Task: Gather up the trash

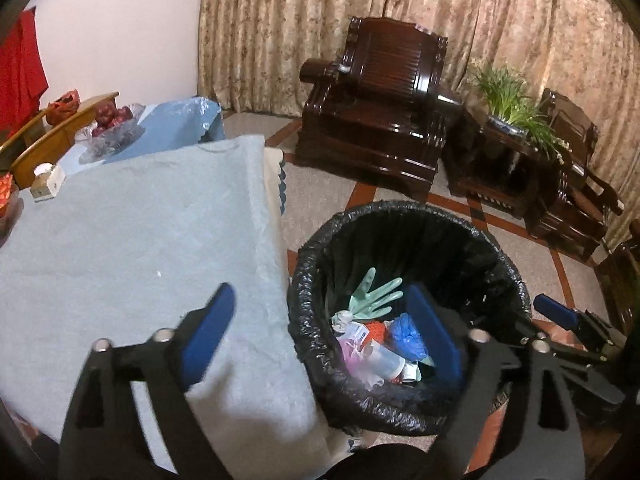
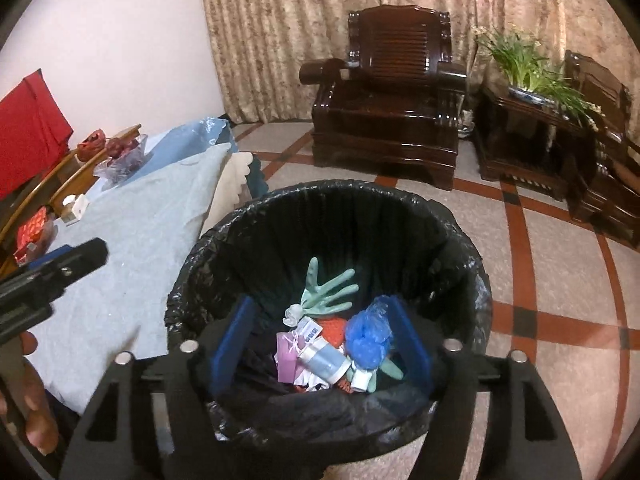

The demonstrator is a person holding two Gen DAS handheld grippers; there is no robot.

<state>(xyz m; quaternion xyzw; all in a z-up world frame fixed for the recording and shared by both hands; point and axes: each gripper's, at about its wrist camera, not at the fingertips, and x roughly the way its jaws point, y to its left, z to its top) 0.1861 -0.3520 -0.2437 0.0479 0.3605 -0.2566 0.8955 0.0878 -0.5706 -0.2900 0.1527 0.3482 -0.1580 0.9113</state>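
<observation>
- Both grippers, black-framed with blue pads, hang over or beside a round bin lined with a black plastic bag (image 2: pixel 328 216).
- Left gripper (image 1: pixel 328 334) has its jaws spread wide and bare; one blue pad sits over the pale blue-grey cloth on the table (image 1: pixel 132 232), the other over the bin's mouth.
- Right gripper (image 2: pixel 322 344) also stands released, nothing between its pads, both of them just above the near rim and framing the rubbish below.
- Trash lies at the bottom of the bin: a mint-green rubber glove (image 2: pixel 326 286), a crumpled blue plastic bag (image 2: pixel 370 336), a pink paper packet (image 2: pixel 289 354), a white and pale blue cylinder (image 2: pixel 326 364), something red-orange (image 2: pixel 334 330) beneath them.
- Bin stands on the tiled floor, touching or just beside the table's cloth-draped edge.
- Fingers of a hand (image 2: pixel 34 412) show at the lower left of the right wrist view, behind the left gripper's tip.
- Dark wooden armchair (image 1: pixel 380 96) sits well apart, before the patterned curtain.
</observation>
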